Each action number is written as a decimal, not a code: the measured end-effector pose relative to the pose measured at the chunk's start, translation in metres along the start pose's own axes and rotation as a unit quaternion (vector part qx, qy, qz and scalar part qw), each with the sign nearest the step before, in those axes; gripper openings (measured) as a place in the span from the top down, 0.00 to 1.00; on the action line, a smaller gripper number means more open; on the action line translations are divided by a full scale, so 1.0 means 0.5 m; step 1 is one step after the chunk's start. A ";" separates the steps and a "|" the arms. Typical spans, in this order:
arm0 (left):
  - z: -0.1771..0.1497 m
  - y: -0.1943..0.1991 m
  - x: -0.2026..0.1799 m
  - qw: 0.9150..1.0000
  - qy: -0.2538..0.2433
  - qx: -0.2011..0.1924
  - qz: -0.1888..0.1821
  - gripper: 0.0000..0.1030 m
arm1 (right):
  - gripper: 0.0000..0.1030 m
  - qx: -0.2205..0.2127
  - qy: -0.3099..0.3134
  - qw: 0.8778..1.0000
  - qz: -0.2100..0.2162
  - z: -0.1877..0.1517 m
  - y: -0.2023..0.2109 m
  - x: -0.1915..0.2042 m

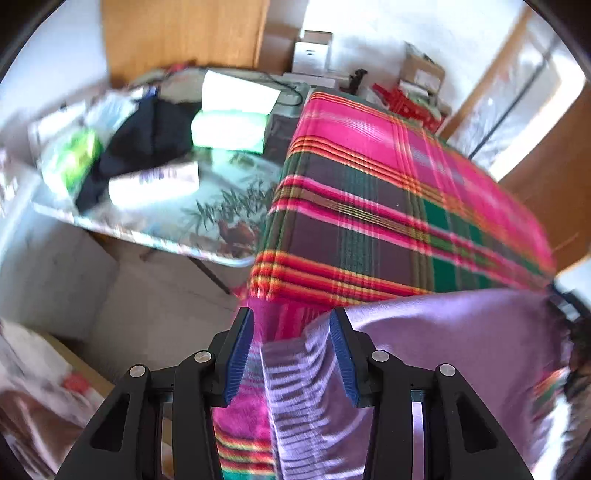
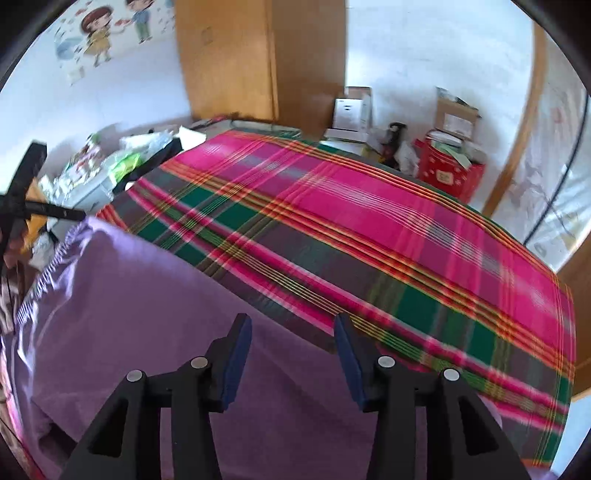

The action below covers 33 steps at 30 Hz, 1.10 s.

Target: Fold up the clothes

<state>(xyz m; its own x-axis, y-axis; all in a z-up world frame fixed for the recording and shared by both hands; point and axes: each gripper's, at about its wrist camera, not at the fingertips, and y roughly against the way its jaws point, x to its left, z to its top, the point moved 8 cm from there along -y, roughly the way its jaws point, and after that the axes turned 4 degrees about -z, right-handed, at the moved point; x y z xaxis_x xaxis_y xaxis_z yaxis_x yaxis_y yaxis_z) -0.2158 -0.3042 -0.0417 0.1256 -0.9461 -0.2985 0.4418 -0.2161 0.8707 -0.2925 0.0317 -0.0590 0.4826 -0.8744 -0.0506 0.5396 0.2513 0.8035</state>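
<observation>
A woven plaid blanket (image 2: 369, 229) in hot pink, dark green and grey-purple, crossed by thin orange and yellow stripes, covers the flat surface and hangs over its near edge. On its near side lies the lilac garment (image 2: 155, 317), smooth and faintly shiny, with a ribbed striped hem (image 1: 295, 387) along 1 edge. Behind stand a plain wooden cabinet (image 2: 229, 62), a red printed bag (image 2: 448, 173) stuffed with papers, and cardboard boxes (image 2: 456, 114); any print on them is too blurred to read. The right wrist view alone shows cartoon child stickers (image 2: 98, 33) on the white wall, and the left gripper's black frame at its far left edge. The left wrist view alone shows a side table (image 1: 207, 225) with a bamboo-leaf print top, carrying a dark cloth (image 1: 147, 136), white and green packets (image 1: 231, 129) and a white tube (image 1: 153, 182) with unreadable purple lettering. The left gripper (image 1: 291, 354) is about half spread, the ribbed hem bunched between its blue ridged pads; motion blur hides whether both pads press on it. The right gripper (image 2: 291, 358) hangs over the lilac garment with jaws apart and nothing between them.
</observation>
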 end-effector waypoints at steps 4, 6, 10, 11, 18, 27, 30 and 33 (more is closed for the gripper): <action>-0.012 0.006 0.012 1.000 0.006 0.008 0.012 0.57 | 0.51 0.008 0.023 1.000 -0.001 0.001 -0.026 0.011; -0.012 0.008 0.028 0.999 0.006 0.002 0.031 0.57 | 0.48 0.017 0.025 1.000 -0.004 -0.005 -0.038 0.006; -0.023 -0.012 0.032 1.000 0.023 0.016 0.006 0.57 | 0.48 0.028 0.016 0.999 -0.012 -0.015 -0.055 -0.007; -0.025 -0.018 0.029 1.000 0.024 0.020 -0.001 0.57 | 0.48 0.030 0.017 0.999 -0.011 -0.018 -0.057 -0.006; -0.025 -0.025 0.021 0.999 0.039 0.018 -0.032 0.57 | 0.47 0.030 0.040 0.999 -0.010 -0.023 -0.063 0.005; -0.027 -0.023 0.026 0.995 0.071 0.013 -0.063 0.57 | 0.61 0.028 0.007 0.999 0.018 -0.028 -0.062 0.006; -0.024 -0.025 0.025 0.996 0.068 0.009 -0.058 0.61 | 0.77 0.028 0.018 0.999 0.027 -0.028 -0.058 0.021; -0.020 -0.026 0.025 0.997 0.060 0.001 -0.053 0.81 | 0.94 0.029 0.033 0.998 0.033 -0.029 -0.054 0.039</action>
<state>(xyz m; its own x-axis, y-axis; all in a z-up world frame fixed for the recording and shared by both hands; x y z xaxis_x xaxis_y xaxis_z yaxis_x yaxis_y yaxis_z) -0.2108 -0.3106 -0.0605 0.1841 -0.8819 -0.4339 0.4561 -0.3144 0.8325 -0.2875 0.0139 -0.0903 0.5614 -0.8269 -0.0345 0.4647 0.2805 0.8399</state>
